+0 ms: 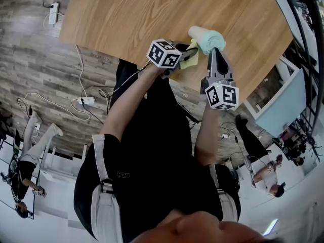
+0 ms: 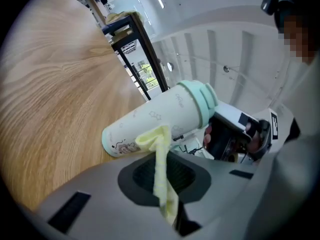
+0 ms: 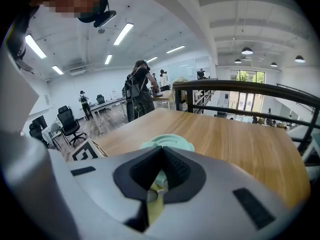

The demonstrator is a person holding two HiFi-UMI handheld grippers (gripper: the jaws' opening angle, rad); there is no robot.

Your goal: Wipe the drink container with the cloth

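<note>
Two grippers meet at the near edge of the table [image 1: 131,14]. The left gripper [image 1: 188,54] has its jaws clamped on the yellow cloth [image 2: 161,169], whose free end lies against the drink container [image 2: 160,119] — white body, mint lid [image 2: 202,101] on, contents unseen. The right gripper [image 1: 216,54] grips the lid end, apparently by the lid itself, holding the container sideways off the wood. Bare tabletop spreads wide beyond.
</note>
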